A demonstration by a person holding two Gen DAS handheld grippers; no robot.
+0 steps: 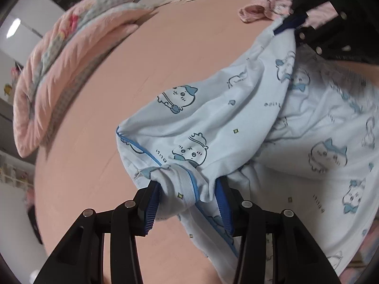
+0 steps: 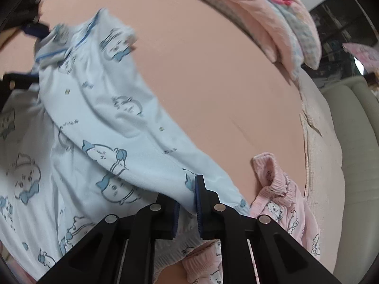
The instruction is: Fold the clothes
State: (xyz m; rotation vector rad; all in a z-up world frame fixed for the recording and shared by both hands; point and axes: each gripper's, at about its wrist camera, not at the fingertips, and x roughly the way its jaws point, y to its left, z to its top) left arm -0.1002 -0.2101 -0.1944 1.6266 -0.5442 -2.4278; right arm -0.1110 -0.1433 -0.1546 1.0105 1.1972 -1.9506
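Note:
A light blue pyjama garment point(image 1: 213, 118) printed with cartoon animals hangs stretched between both grippers over a salmon-pink bed sheet point(image 1: 142, 82). In the left wrist view my left gripper point(image 1: 187, 201) is shut on a bunched cuff with blue piping. My right gripper point(image 1: 296, 27) shows at the top right, pinching the garment's far end. In the right wrist view my right gripper point(image 2: 187, 210) is shut on a fold of the blue garment point(image 2: 106, 118). The left gripper point(image 2: 35, 30) holds the blurred far end at the upper left. More of the garment lies spread below the stretched part.
A crumpled pink printed garment point(image 2: 279, 189) lies beside the right gripper, also the pink garment point(image 1: 265, 9). A folded pink quilt point(image 1: 71, 59), the same quilt point(image 2: 279, 16), sits at the bed's far side. A beige blanket point(image 2: 324, 153) edges the bed sheet point(image 2: 213, 82).

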